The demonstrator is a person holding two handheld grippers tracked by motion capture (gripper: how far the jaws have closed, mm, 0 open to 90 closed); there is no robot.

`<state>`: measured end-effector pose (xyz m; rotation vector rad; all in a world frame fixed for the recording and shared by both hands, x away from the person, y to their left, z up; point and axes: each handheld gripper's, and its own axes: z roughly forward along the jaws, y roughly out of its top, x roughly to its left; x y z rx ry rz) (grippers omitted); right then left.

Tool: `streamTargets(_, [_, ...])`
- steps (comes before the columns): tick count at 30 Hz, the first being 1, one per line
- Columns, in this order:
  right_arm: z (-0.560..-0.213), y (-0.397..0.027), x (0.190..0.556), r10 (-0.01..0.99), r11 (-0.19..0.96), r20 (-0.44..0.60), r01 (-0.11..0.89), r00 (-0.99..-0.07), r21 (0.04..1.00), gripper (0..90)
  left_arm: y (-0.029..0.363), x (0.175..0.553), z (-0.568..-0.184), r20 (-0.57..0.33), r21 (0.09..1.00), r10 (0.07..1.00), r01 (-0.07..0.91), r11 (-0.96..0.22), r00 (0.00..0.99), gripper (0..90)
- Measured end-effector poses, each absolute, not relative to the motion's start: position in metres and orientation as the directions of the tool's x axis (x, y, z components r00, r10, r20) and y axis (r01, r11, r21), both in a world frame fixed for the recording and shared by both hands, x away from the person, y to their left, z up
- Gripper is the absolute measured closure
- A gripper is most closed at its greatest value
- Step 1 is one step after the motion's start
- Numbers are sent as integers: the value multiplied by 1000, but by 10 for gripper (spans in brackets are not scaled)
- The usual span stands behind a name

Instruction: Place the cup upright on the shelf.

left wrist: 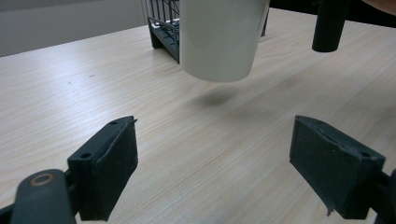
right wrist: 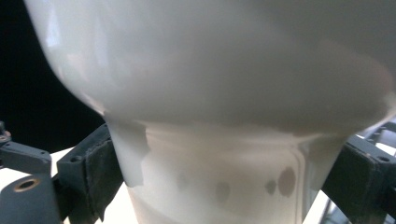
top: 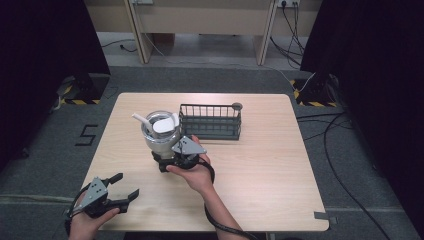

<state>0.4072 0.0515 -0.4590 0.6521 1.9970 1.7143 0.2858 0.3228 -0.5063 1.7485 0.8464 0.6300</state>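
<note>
right gripper (top: 167, 156): I am clamping both jaws on the lower body of the white cup (top: 161, 131), one pad on each side; my right hand (top: 192, 172) is holding it from behind.
white cup: it is hanging clear of the surface (top: 260, 170), its shadow lying under it in the left gripper view (left wrist: 219, 39); sitting just left of the rack.
cup contents: a white spoon-like piece (top: 164, 124) is lying in the mouth and a white handle (top: 140, 120) is sticking out at the upper left; cannot tell exactly what they are.
left gripper (top: 129, 186): I am holding it wide apart with nothing between the pads, low over the near left corner of the surface, well apart from the cup; my left hand (top: 89, 220) is gripping it.
black wire rack (top: 210, 121): standing upright mid-surface, just right of the cup; whether they are touching, cannot tell.
round grey knob (top: 237, 106): sitting at the rack's far right corner.
</note>
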Motion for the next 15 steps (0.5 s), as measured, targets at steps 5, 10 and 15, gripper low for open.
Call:
streamTargets(5, [-454, 44, 411, 616, 120, -21, 68, -788, 990, 108, 323, 286, -506, 13, 949, 791, 242, -203, 612, 147])
streamTargets(10, [-448, 34, 415, 641, 100, -9, 72, -768, 992, 107, 323, 286, -506, 11, 949, 791, 242, -200, 611, 147])
streamTargets(15, [-443, 26, 418, 659, 94, -7, 74, -753, 993, 107, 323, 286, -506, 10, 951, 792, 240, -197, 611, 147])
